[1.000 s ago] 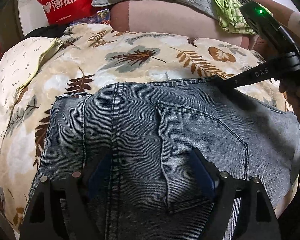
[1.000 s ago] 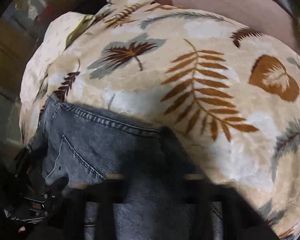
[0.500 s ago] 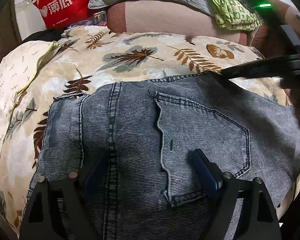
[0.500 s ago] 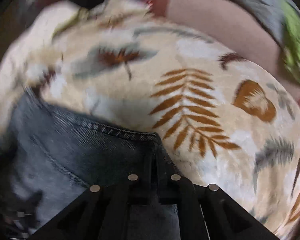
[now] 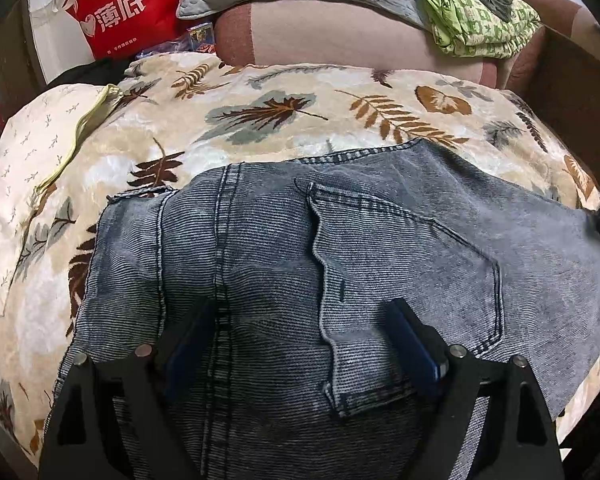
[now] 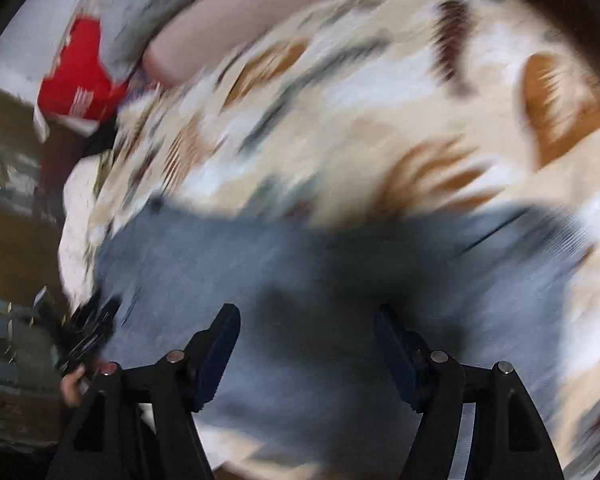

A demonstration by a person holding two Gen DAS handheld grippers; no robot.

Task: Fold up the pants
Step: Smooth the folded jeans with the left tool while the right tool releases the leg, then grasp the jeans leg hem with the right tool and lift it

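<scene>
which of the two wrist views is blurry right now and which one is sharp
Left wrist view: sharp, the stitching and back pocket of the grey-blue denim pants read clearly, with fisheye bending at the edges. Right wrist view: heavy motion smear across the cream leaf-print blanket and the pants; only the right gripper, open, looks crisp.

bare blanket (image 5: 284, 128) beyond pants (image 5: 340, 264), cushions (image 5: 340, 36) behind

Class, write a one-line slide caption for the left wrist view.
Open left tool poised over folded grey jeans on a leaf-print blanket.
</scene>
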